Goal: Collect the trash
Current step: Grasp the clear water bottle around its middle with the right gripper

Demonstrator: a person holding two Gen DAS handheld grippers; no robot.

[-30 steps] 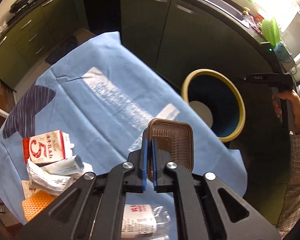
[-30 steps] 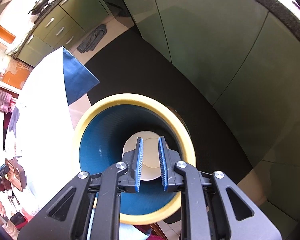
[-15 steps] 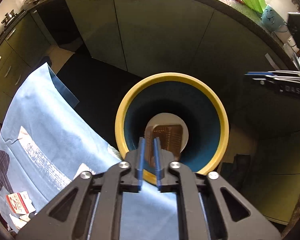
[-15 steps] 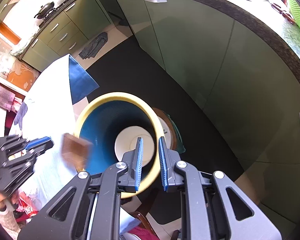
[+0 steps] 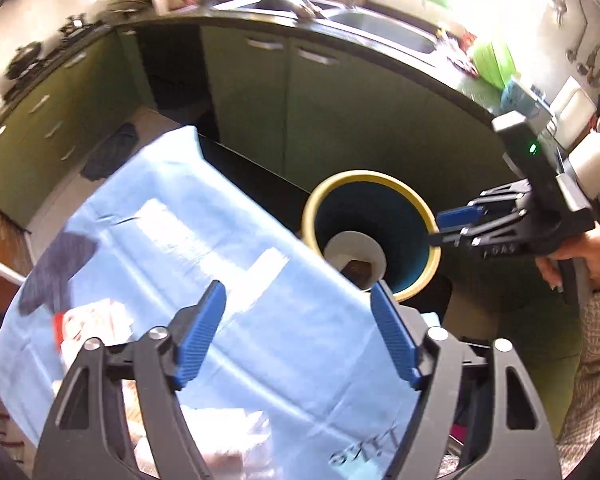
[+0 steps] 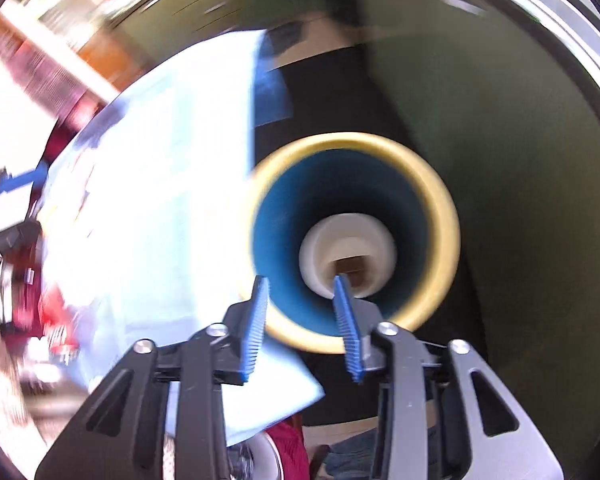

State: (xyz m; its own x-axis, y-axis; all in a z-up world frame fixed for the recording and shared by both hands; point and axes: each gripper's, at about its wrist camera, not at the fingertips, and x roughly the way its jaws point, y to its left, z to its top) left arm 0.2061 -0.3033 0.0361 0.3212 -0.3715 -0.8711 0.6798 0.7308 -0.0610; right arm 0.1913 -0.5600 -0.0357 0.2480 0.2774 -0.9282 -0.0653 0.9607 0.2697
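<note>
A blue bin with a yellow rim [image 5: 410, 196] stands on the floor beside the table. A brown plastic tray [image 5: 358, 270] lies at its bottom on a white disc; it also shows in the right wrist view [image 6: 350, 268] inside the bin [image 6: 444, 216]. My left gripper [image 5: 298, 330] is open and empty above the blue table cloth [image 5: 204, 248]. My right gripper [image 6: 300, 320] is open and empty, above the bin's near rim; it shows in the left wrist view [image 5: 456, 220] to the right of the bin. Blurred wrappers and a red-and-white carton [image 5: 86, 326] lie on the cloth at lower left.
Green kitchen cabinets [image 5: 340, 108] with a dark counter and sink [image 5: 384, 30] curve behind the bin. The floor around the bin is dark. The right wrist view is motion-blurred; the table cloth [image 6: 160, 184] fills its left half.
My left gripper opened and let go of the brown tray, which now lies in the bin, then drew back over the table. My right gripper opened wider and swung toward the table.
</note>
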